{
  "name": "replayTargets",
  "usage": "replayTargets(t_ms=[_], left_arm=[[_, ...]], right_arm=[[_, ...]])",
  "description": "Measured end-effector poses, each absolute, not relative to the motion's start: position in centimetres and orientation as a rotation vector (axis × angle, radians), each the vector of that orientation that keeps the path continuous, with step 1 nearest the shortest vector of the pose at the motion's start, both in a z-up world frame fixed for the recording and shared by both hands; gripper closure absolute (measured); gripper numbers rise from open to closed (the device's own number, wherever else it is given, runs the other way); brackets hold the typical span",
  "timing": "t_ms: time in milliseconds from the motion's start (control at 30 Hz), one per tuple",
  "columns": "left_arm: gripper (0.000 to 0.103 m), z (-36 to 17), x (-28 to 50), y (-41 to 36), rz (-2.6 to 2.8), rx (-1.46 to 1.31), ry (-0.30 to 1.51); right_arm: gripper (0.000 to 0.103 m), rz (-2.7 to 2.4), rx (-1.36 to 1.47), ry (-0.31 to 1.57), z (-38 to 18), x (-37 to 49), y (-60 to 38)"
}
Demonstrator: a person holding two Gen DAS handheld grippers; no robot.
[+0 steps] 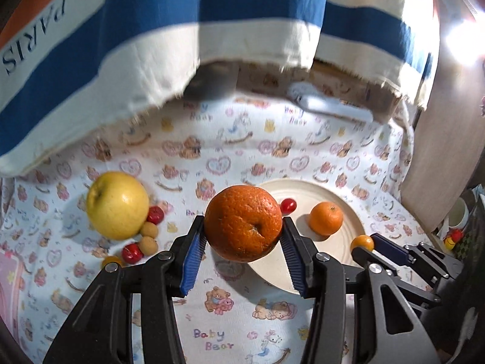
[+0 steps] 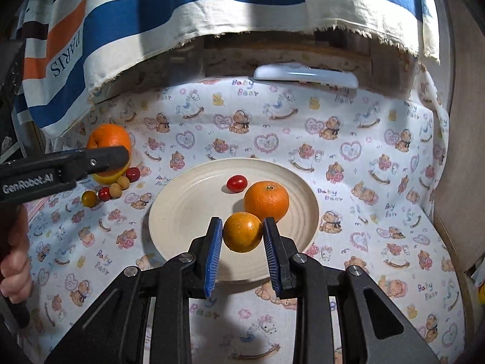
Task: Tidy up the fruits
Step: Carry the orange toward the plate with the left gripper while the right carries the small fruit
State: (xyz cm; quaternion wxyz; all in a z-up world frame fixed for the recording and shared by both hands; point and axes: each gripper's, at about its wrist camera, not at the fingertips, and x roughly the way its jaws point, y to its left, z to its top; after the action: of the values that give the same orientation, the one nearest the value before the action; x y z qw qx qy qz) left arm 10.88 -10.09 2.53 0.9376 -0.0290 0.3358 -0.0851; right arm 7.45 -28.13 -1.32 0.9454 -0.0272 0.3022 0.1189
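My left gripper [image 1: 244, 233] is shut on a large orange [image 1: 242, 223], held above the cloth just left of the cream plate [image 1: 306, 191]. My right gripper [image 2: 242, 230] is shut on a small orange kumquat-like fruit [image 2: 242, 232] over the plate's [image 2: 182, 212] near side. On the plate lie a mandarin [image 2: 266, 200] and a cherry tomato [image 2: 237, 183]. To the left on the cloth sits a yellow apple [image 1: 117, 204] with small red and tan fruits [image 1: 142, 242] beside it. In the right wrist view the left gripper [image 2: 121, 154] and its large orange [image 2: 109, 138] show at the far left.
A bear-print cloth [image 2: 363, 166] covers the table. A striped "PARIS" fabric [image 1: 151, 30] hangs over the back. A white flat object [image 2: 306, 75] lies at the far edge. A hand [image 2: 15, 261] holds the left gripper's handle. A wooden panel [image 1: 448, 151] stands at the right.
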Motion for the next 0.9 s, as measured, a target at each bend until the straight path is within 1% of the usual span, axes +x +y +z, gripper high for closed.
replayTargets(t_ms=[233, 367, 467, 667, 900], left_arm=[[0.055, -0.4, 12.2, -12.5, -0.136, -0.003, 0.731], [0.055, -1.8, 12.7, -13.4, -0.147, -0.017, 0.769], [0.055, -2.1, 13.0, -14.2, -0.113, 0.033, 0.765], [0.055, -2.6, 14.1, -14.3, -0.091, 0.036, 0.795], [0.055, -3.4, 14.7, -14.9, -0.114, 0.102, 0.815]], right_arm=[[0.074, 0.242, 0.010, 0.655, -1.7, 7.8, -29.0], [0.074, 0.225, -0.015, 0.649, -1.8, 7.9, -28.9], [0.074, 0.222, -0.026, 0.673, -2.4, 8.2, -28.8], [0.074, 0.230, -0.019, 0.679, -2.3, 8.3, -29.2], [0.074, 0.221, 0.014, 0.761, -2.8, 9.5, -30.2]])
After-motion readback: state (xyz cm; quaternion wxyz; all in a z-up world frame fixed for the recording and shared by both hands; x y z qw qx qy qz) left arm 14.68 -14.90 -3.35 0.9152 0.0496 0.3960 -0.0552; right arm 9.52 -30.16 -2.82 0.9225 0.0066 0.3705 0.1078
